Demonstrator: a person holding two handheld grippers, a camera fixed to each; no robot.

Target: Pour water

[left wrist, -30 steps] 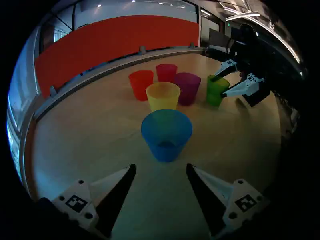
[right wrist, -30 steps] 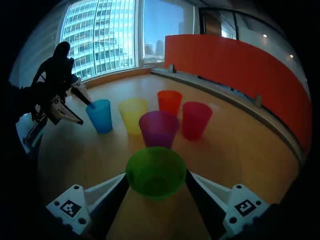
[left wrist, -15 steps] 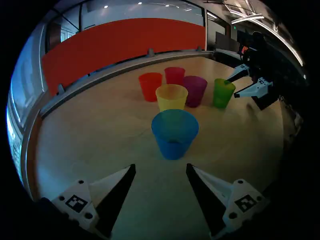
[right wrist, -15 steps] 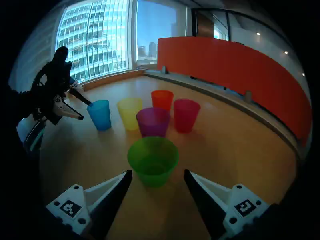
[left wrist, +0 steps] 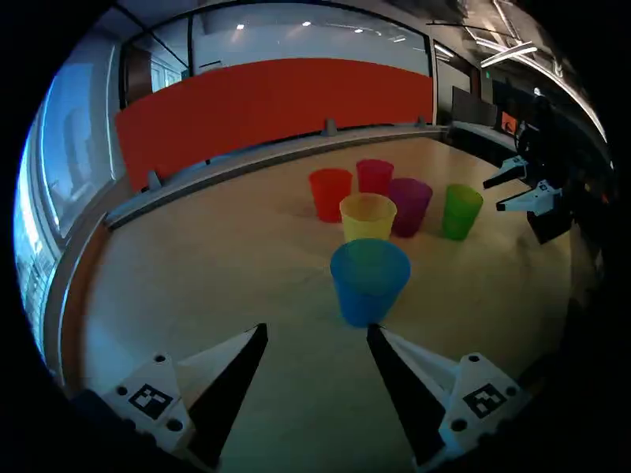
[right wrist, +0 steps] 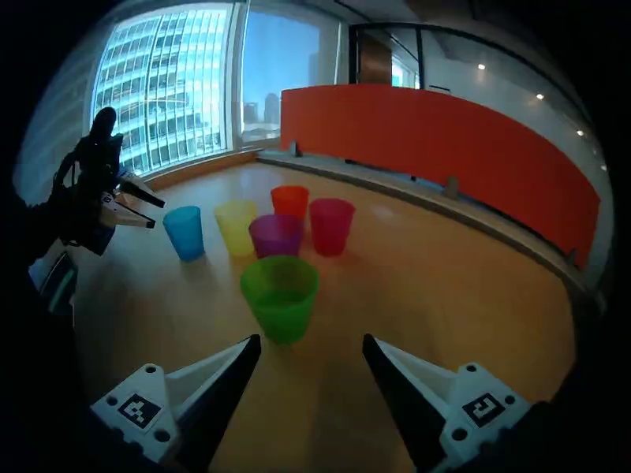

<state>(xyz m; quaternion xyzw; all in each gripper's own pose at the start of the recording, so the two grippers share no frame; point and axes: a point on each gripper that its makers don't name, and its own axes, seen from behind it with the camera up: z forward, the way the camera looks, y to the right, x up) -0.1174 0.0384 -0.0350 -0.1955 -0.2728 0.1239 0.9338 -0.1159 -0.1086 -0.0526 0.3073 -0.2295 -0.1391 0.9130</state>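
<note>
Left gripper view: left gripper (left wrist: 315,347) has its jaws spread wide and holds nothing. The blue cup (left wrist: 369,280) stands upright on the wooden table (left wrist: 197,260) just ahead of the fingertips, a bit toward the right-hand finger, outside the gap and not touched. Behind it are the yellow cup (left wrist: 367,218), then the orange cup (left wrist: 330,193), pink cup (left wrist: 374,175) and purple cup (left wrist: 408,205) close together, with the green cup (left wrist: 461,210) off to one side. The right gripper (left wrist: 491,198) sits beyond the green cup, clear of it, jaws apart. Right gripper view: right gripper (right wrist: 311,351) is also wide open and empty. The green cup (right wrist: 280,296) stands upright just ahead of the tips, nearer the left-hand finger, no contact. The purple cup (right wrist: 276,235), pink cup (right wrist: 331,226), orange cup (right wrist: 289,202) and yellow cup (right wrist: 235,226) are clustered behind, and the blue cup (right wrist: 184,232) is at the far end with the left gripper (right wrist: 160,217) near it but apart. Status, my read: all six cups are standing, none is gripped or tilted, so no pour is underway. I can't tell whether any cup holds water, so I can't say if a transfer is done. If not, what's left is to close on a cup, lift it, tip it over another and set it back.
</note>
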